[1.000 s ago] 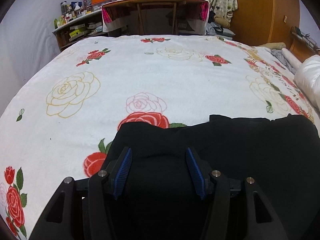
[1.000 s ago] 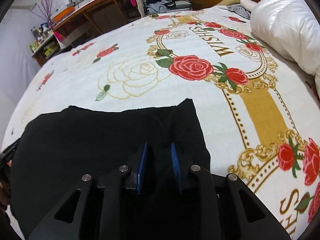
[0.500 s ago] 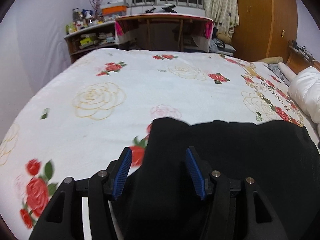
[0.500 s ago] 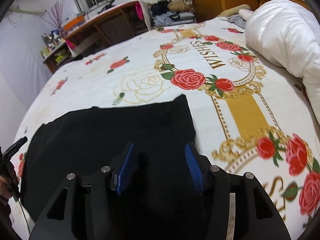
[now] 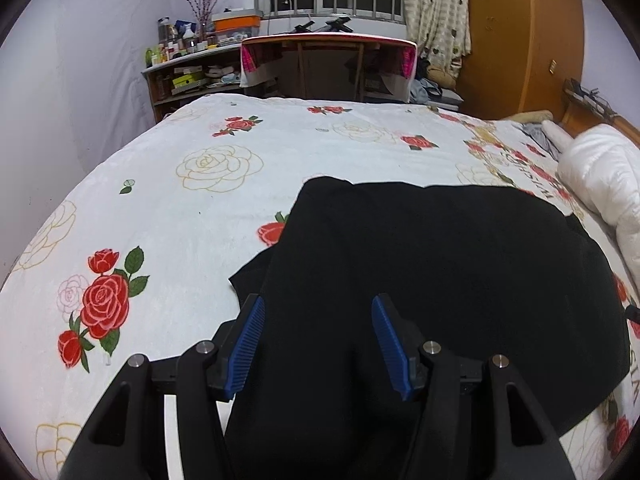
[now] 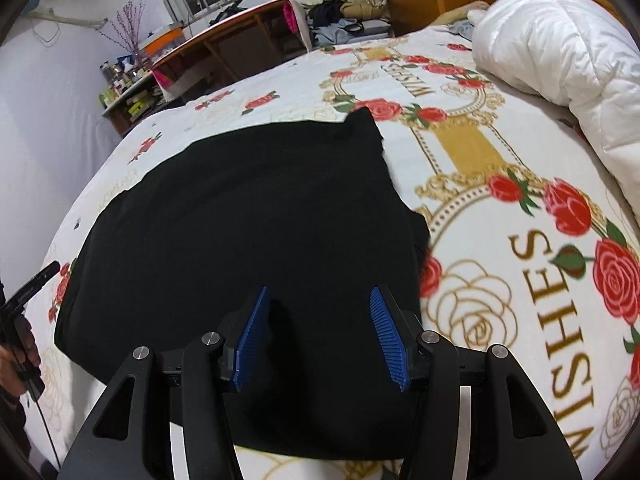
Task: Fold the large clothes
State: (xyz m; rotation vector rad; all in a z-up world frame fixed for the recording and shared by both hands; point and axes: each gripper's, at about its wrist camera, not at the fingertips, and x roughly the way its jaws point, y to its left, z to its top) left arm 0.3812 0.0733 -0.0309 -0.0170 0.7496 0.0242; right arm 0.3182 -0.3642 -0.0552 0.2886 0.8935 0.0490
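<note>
Hovering above the black garment (image 5: 440,280), the left gripper (image 5: 318,344) had its fingers parted, nothing clamped. The right gripper (image 6: 320,336) had just been opening; cloth lay under it, not pinched. The garment sat folded flat near the bed's (image 5: 180,220) near edge, a loose flap poking out at its left side. Best next move, probably: tuck that flap, regrip the outer edges evenly. Plenty of bare bedspread toward the far edge; the white duvet (image 6: 560,48) crowded the right side.
</note>
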